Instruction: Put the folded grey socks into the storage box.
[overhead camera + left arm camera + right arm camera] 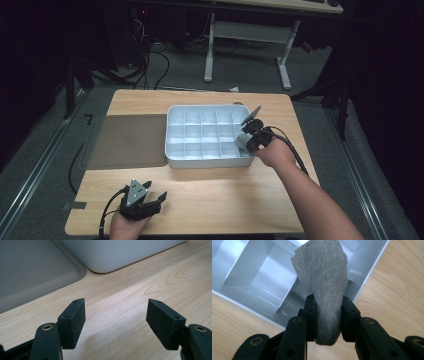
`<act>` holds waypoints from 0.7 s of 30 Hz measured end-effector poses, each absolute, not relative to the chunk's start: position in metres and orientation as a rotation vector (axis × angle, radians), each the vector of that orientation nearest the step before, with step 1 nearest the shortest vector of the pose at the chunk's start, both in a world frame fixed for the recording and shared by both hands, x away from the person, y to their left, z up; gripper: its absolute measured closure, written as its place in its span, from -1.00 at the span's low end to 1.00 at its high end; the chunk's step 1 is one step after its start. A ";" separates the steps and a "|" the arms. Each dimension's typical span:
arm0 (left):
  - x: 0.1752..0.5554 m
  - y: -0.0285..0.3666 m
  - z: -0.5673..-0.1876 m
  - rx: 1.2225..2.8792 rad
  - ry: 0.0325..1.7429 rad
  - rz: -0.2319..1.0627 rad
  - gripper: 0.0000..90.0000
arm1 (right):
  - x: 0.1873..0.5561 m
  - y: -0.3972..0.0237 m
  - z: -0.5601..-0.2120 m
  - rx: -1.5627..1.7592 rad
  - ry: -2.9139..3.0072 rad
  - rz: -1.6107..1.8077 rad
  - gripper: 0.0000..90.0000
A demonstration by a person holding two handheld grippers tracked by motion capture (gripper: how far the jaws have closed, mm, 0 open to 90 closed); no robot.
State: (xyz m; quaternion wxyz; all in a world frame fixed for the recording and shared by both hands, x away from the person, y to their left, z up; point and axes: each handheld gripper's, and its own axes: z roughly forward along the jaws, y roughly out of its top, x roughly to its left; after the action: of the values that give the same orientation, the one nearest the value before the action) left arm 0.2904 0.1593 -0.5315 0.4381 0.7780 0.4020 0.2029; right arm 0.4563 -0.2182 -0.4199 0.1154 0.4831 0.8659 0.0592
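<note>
A white divided box (176,114) with several compartments stands in the middle of the wooden table. My right gripper (246,141) is at its near right corner, shut on a folded grey cloth (241,141). In the right gripper view the grey cloth (324,282) sticks up from between the black jaws of the right gripper (327,315), over the box's corner compartments (262,275). My left gripper (156,197) rests low near the table's front left edge, open. In the left gripper view the left gripper (115,317) holds nothing, with bare wood between its pads.
A flat grey lid (127,141) lies on the table just left of the box, seen also as the grey lid (32,270) beside the box's wall (112,252). Beyond the table are cables on the floor and a white desk frame (247,40).
</note>
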 end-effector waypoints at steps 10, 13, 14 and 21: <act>0.292 0.160 -0.532 1.937 1.012 0.492 -0.29 | 0.459 -0.213 -0.435 1.388 2.578 0.114 0.60; 0.292 0.161 -0.532 1.938 1.011 0.490 -0.29 | 0.460 -0.212 -0.438 1.393 2.589 0.102 0.60; 0.292 0.161 -0.532 1.938 1.012 0.488 -0.29 | 0.461 -0.212 -0.439 1.392 2.597 0.096 0.60; 0.293 0.161 -0.532 1.934 1.016 0.482 -0.29 | 0.466 -0.212 -0.450 1.409 2.631 0.076 0.60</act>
State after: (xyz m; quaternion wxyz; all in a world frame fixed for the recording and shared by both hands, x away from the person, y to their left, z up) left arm 0.2927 0.1611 -0.5324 0.4370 0.7775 0.4085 0.1939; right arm 0.4662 -0.2118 -0.4500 0.0778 0.4705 0.8786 0.0253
